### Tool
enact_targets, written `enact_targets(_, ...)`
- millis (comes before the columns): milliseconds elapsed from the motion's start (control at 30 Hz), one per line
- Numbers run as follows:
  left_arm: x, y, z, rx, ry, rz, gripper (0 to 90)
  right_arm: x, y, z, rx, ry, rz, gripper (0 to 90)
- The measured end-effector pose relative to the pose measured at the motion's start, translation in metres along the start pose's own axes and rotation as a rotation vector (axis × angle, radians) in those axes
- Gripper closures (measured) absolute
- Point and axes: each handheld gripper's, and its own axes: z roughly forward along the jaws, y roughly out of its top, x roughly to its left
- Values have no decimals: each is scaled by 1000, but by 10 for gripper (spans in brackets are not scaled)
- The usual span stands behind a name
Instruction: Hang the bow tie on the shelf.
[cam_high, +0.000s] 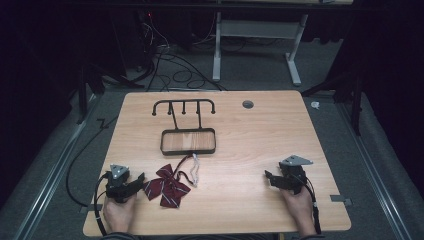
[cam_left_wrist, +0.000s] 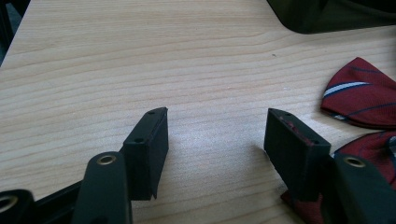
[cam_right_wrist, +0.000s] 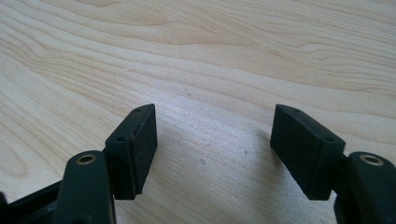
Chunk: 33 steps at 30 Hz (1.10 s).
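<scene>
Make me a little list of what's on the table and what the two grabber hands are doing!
table: wooden table, seen from above
bow tie: dark red striped bow tie with its strap, lying flat near the front left
rack: black metal hook rack standing behind the bow tie
left gripper: left gripper open, empty, beside the bow tie
right gripper: right gripper open, empty, over bare wood at the front right

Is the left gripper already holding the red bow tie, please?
No, the left gripper stands open over bare wood, with the bow tie lying beside its jaws, ungripped.
</scene>
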Motion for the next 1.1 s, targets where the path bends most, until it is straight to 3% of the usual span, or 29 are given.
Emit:
enact_targets(200, 0, 0, -1, 1, -11, -5, 403, 0, 0, 0, -1, 1, -1, 332)
enact_targets(500, 0, 1, -12, -39, -30, -34, 404, 0, 0, 0, -2, 0, 0, 332)
enact_targets(733, -6, 4, -19, -41, -42, -15, 414, 0, 0, 0, -2, 1, 1, 332)
enact_targets(800, -11, 8, -22, -36, -48, 17, 420, 0, 0, 0, -2, 1, 1, 332)
enact_targets(867, -14, 9, -23, -34, -55, 23, 428, 0, 0, 0, -2, 0, 1, 332)
enact_targets(967, -19, 12, -26, -46, -80, 52, 431, 0, 0, 0, -2, 1, 1, 332)
enact_targets(1100, -25, 14, -26, -26, -110, 74, 419, 0, 0, 0, -2, 1, 1, 332)
